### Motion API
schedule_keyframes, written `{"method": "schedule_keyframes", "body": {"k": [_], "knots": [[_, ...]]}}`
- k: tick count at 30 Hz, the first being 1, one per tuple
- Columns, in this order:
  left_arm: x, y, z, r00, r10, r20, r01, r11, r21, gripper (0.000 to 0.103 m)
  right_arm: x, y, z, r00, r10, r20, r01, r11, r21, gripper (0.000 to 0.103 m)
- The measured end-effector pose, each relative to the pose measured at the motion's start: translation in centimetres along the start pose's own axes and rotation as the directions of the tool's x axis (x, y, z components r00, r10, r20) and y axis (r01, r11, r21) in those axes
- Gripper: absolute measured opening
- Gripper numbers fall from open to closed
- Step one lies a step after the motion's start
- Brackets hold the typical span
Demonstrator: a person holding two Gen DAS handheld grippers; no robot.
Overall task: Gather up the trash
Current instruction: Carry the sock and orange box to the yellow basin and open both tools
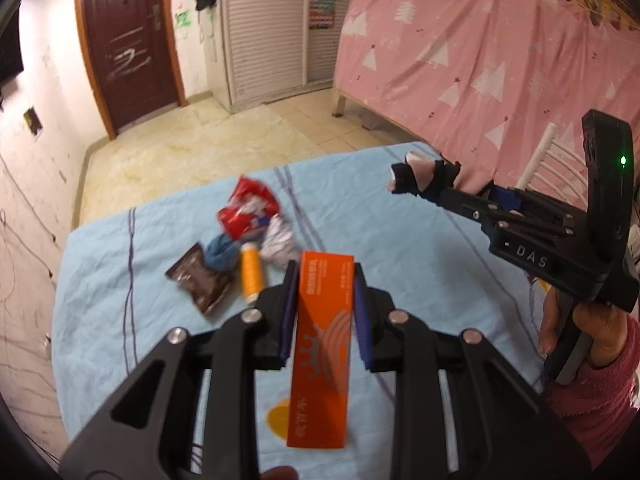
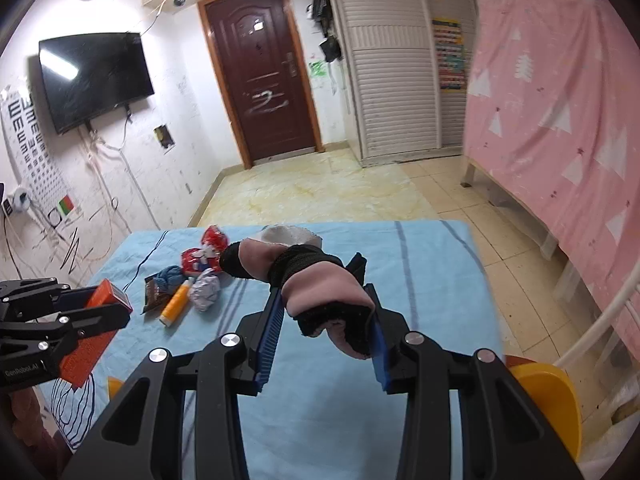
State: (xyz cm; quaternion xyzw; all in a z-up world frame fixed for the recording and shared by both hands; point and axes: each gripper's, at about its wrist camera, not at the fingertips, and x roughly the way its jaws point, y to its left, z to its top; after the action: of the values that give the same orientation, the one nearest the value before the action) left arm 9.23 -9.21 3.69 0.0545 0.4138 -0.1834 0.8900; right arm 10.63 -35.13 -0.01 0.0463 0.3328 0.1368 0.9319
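My left gripper point(image 1: 326, 276) is shut on a long orange box point(image 1: 323, 344), held lengthwise between its blue pads above the blue sheet. It shows from the side in the right wrist view as the left gripper point(image 2: 120, 304) with the orange box point(image 2: 90, 340). My right gripper point(image 2: 324, 308) is shut on a pink and black glove-like cloth point(image 2: 320, 280), lifted over the table; it appears as the right gripper point(image 1: 404, 178) at the right. On the sheet lie a red wrapper point(image 1: 246, 210), a brown packet point(image 1: 200, 282), a blue cloth ball point(image 1: 222, 256), a yellow bottle point(image 1: 250, 276) and crumpled white paper point(image 1: 278, 242).
The table carries a light blue sheet point(image 1: 420, 264). A pink curtain point(image 1: 500, 52) hangs to the right, a brown door point(image 2: 262, 76) and white slatted cupboard point(image 2: 392, 72) stand beyond tiled floor. A yellow chair point(image 2: 548, 396) sits at the table's near right. A person's hand point(image 1: 592, 332) holds the right gripper.
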Motion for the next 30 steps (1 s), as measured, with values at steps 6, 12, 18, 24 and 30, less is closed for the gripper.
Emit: {"method": "schedule_keyframes", "body": {"k": [6, 12, 18, 24, 30], "knots": [[0.3, -3.1, 1.0, 1.000, -0.017, -0.001, 0.017, 0.999, 0.045, 0.024, -2.2, -3.4, -1.2, 0.999, -0.027, 0.024, 0.026, 0.998, 0.054, 0.033], [0.7, -6.1, 1.6, 1.000, -0.022, -0.007, 0.023, 0.996, 0.089, 0.024, -4.1, -6.2, -2.5, 0.998, -0.046, 0.047, 0.041, 0.994, 0.098, 0.033], [0.9, -9.4, 2.1, 1.000, -0.031, -0.005, 0.031, 0.990, 0.136, 0.024, -5.8, -8.9, -4.2, 0.995, -0.075, 0.060, 0.066, 0.987, 0.146, 0.033], [1.5, -13.5, 2.8, 0.999, -0.051, -0.011, 0.052, 0.980, 0.194, 0.024, -7.7, -12.1, -6.1, 0.991, -0.109, 0.081, 0.090, 0.973, 0.211, 0.033], [2.2, -17.3, 3.4, 0.996, -0.091, -0.009, 0.091, 0.969, 0.229, 0.024, -9.6, -15.2, -8.0, 0.984, -0.153, 0.094, 0.123, 0.956, 0.266, 0.033]]}}
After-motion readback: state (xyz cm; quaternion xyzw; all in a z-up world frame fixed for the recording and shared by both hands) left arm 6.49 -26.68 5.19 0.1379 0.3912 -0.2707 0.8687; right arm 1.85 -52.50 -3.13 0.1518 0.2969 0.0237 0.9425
